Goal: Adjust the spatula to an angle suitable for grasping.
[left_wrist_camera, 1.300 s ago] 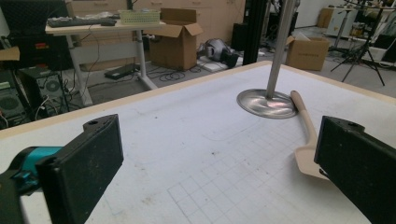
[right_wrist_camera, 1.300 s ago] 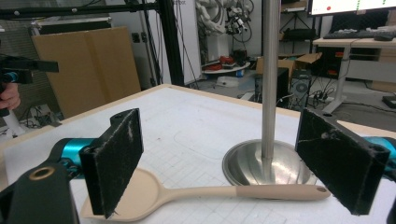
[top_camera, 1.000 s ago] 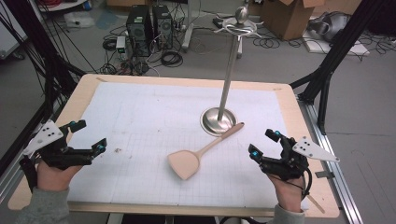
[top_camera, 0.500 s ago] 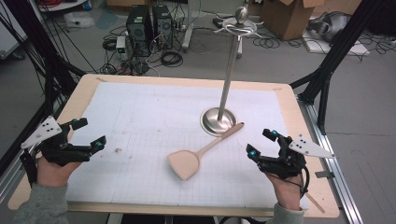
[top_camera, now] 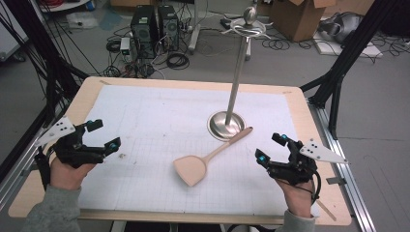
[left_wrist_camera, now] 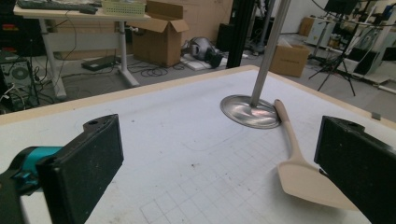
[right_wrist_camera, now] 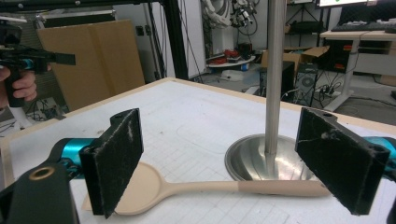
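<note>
Your left tongs (top_camera: 103, 135) hover wide apart over the table's (top_camera: 295, 99) left side, gripping nothing. Your right tongs (top_camera: 270, 147) are spread just as wide, low on the right, lined up toward the wooden spatula (top_camera: 208, 158). It lies flat between your hands, handle tip resting at the base of the steel utensil stand (top_camera: 234, 82). By my read nothing's been picked up yet; grabbing and hanging are all ahead.
</note>
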Action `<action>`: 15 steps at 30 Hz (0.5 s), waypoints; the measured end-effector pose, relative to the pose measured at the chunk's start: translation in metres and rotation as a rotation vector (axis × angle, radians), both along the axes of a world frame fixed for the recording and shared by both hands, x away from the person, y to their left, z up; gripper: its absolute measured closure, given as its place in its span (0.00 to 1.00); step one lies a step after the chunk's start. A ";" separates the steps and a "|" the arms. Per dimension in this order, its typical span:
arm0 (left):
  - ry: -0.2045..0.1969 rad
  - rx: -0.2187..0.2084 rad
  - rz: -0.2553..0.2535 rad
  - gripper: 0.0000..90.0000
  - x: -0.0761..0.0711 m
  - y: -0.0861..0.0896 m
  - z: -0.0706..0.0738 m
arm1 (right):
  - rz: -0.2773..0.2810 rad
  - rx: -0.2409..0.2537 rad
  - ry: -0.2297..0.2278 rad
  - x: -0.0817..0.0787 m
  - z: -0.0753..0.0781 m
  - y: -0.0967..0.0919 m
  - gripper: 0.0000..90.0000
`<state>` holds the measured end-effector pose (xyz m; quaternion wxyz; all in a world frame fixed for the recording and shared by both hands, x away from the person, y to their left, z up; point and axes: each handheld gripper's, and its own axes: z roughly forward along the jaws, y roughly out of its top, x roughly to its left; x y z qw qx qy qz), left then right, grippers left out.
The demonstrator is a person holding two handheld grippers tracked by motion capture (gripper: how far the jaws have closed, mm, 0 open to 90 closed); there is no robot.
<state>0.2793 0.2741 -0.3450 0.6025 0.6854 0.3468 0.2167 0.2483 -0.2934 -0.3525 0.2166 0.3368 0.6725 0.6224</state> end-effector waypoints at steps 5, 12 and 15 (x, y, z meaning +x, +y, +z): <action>0.012 0.010 -0.021 0.02 0.007 -0.010 -0.001 | 0.022 0.011 0.008 0.000 0.000 0.000 0.16; 0.025 0.057 -0.065 0.02 0.013 -0.032 -0.002 | 0.005 0.000 0.013 -0.001 0.001 0.001 0.16; 0.032 0.067 -0.074 0.02 0.017 -0.041 -0.003 | 0.004 0.000 0.003 -0.001 0.002 0.001 0.16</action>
